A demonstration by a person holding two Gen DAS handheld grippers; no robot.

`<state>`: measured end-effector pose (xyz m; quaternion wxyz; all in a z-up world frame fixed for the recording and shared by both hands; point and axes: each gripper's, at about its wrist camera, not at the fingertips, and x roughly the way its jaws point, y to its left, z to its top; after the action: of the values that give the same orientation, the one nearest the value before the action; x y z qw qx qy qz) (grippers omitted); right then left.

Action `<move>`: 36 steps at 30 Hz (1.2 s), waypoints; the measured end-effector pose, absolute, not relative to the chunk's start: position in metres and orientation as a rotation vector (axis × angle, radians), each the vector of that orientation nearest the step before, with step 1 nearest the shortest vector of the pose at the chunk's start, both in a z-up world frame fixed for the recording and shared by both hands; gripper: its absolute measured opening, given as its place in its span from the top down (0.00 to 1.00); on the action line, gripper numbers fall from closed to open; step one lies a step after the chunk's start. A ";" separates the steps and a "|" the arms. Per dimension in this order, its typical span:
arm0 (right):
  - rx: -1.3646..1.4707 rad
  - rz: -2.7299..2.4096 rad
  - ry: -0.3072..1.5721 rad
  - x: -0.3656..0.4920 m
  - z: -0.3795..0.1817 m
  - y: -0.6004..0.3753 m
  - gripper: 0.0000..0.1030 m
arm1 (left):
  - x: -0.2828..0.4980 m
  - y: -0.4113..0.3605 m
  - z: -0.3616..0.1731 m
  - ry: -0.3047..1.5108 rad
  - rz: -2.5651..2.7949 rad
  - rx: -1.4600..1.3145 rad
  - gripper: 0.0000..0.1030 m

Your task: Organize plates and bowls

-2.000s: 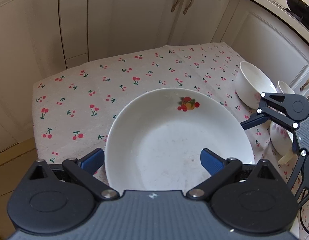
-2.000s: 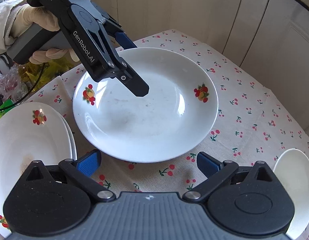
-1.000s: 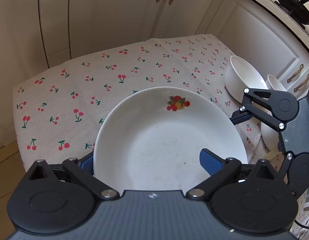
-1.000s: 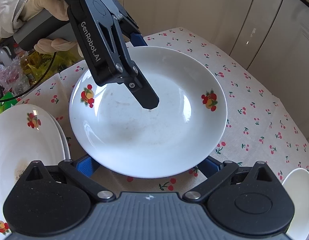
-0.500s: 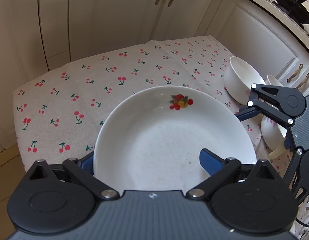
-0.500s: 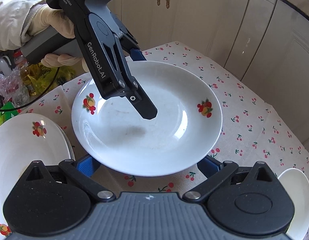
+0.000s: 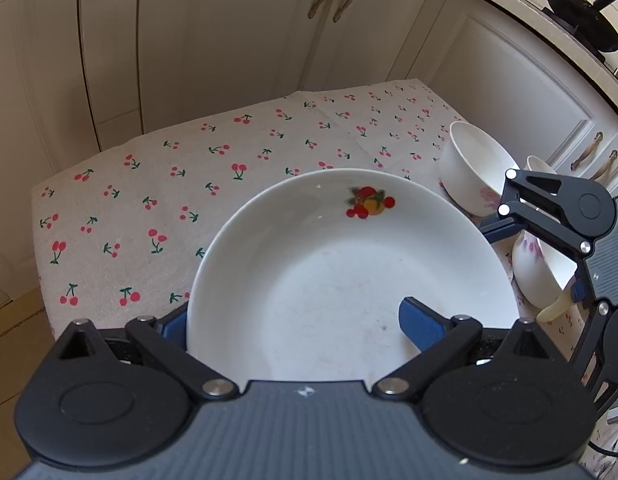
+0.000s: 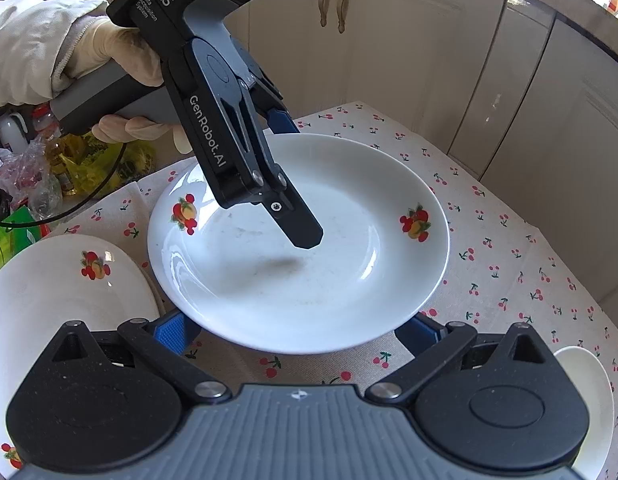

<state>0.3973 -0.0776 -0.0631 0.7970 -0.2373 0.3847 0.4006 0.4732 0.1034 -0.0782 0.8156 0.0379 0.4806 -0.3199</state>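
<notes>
A white deep plate (image 7: pixel 329 280) with fruit prints hangs tilted just above the cherry-print tablecloth (image 7: pixel 157 208). My left gripper (image 7: pixel 297 320) is shut on the plate's rim, with one blue pad (image 7: pixel 421 320) inside the well and the other under the rim. In the right wrist view the same plate (image 8: pixel 349 264) shows one finger (image 8: pixel 301 228) of the left gripper (image 8: pixel 295 180) lying across it. My right gripper (image 8: pixel 297 330) is open, its fingers apart under the plate's near rim and holding nothing.
A stack of matching plates (image 8: pixel 61 292) lies left of the right gripper, and a white bowl (image 8: pixel 585 400) sits at its right. Two bowls (image 7: pixel 473 172) (image 7: pixel 537 276), the nearer with a spoon (image 7: pixel 553 308), stand by the table's right edge. Cupboards enclose the table.
The left gripper has closed on the plate and lifted it off the cloth. The plate now hangs over the right gripper's fingertips. Both views have risen slightly.
</notes>
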 end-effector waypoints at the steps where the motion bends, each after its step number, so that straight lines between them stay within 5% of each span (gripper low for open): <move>1: -0.508 0.861 0.824 0.396 -0.061 -0.078 0.00 | 0.472 0.103 -0.076 1.024 -0.680 0.079 0.03; 36: -0.415 0.856 0.776 0.239 -0.008 -0.094 0.00 | 0.309 0.091 -0.008 0.972 -0.651 0.119 0.03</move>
<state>0.2385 -0.0941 -0.0078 0.8174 -0.1949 0.3642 0.4014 0.3094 0.0914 -0.0076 0.8322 0.0562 0.4584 -0.3069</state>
